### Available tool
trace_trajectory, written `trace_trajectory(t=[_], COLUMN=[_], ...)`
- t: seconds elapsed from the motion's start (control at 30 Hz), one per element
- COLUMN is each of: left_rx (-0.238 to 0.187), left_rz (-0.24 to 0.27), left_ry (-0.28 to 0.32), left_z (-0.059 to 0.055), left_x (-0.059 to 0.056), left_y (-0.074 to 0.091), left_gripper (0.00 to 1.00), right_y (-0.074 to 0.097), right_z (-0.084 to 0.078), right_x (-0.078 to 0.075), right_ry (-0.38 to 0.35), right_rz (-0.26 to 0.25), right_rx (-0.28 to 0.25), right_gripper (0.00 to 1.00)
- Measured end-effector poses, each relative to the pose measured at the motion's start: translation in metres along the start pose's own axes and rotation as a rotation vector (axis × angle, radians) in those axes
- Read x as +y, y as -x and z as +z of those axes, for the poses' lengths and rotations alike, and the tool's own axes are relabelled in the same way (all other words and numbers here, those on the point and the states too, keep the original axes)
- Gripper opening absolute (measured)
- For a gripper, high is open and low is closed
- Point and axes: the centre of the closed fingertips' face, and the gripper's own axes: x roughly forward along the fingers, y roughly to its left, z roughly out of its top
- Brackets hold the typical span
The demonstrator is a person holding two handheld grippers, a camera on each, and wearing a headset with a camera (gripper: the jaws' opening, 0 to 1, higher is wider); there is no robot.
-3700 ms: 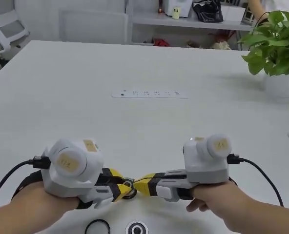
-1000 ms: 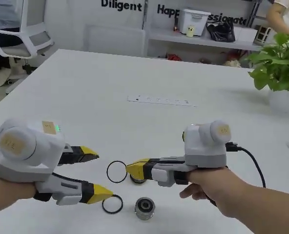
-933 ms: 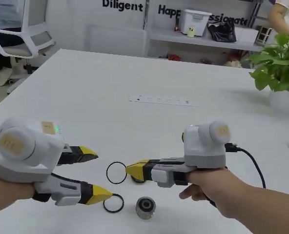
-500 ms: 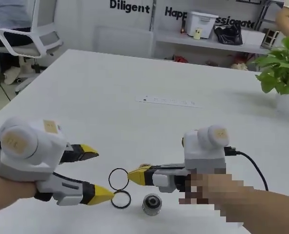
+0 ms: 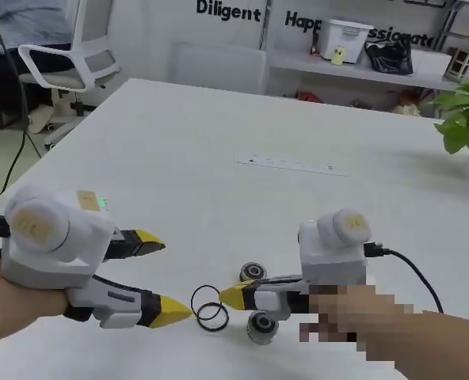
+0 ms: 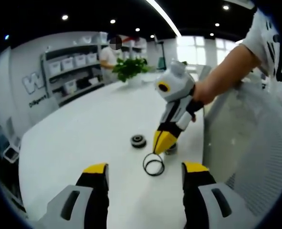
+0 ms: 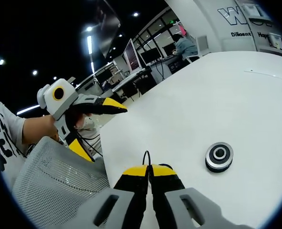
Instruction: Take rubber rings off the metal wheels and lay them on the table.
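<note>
Two grippers low over a white table [image 5: 219, 127], with wheels and rings between them.
The left gripper [image 5: 169, 275] hovers with its jaws wide apart; the right gripper [image 5: 230, 296] has its jaws pressed together, pinching a rubber ring [image 5: 206, 298]; one metal wheel [image 5: 253, 271] sits just behind its tip, a second wheel [image 5: 262, 327] just beside it; a second ring [image 5: 214, 318] lies on the table, overlapping the pinched one.
</note>
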Motion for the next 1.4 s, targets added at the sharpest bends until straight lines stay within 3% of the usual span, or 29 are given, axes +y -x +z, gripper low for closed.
trace_trajectory(t=[0.5,0.9,1.2,1.4], left_rx=[0.001,0.009,0.021,0.028], left_rz=[0.008,0.016,0.008,0.008], left_ry=[0.011,0.014,0.009,0.008], left_z=[-0.001,0.0,0.001,0.0], left_x=[0.001,0.004,0.005,0.007], left_y=[0.001,0.001,-0.003,-0.004], left_gripper=[0.63,0.62,0.63,0.63], right_y=[-0.002,-0.004,-0.003,-0.001], right_z=[-0.011,-0.017,-0.018,-0.016], right_x=[-0.016,-0.018,-0.014,-0.009], right_ry=[-0.021,-0.022,0.005,0.065], right_rz=[-0.062,-0.073,-0.069,-0.072], right_rx=[0.044,0.075,0.091,0.09], right_gripper=[0.0,0.0,0.09,0.18])
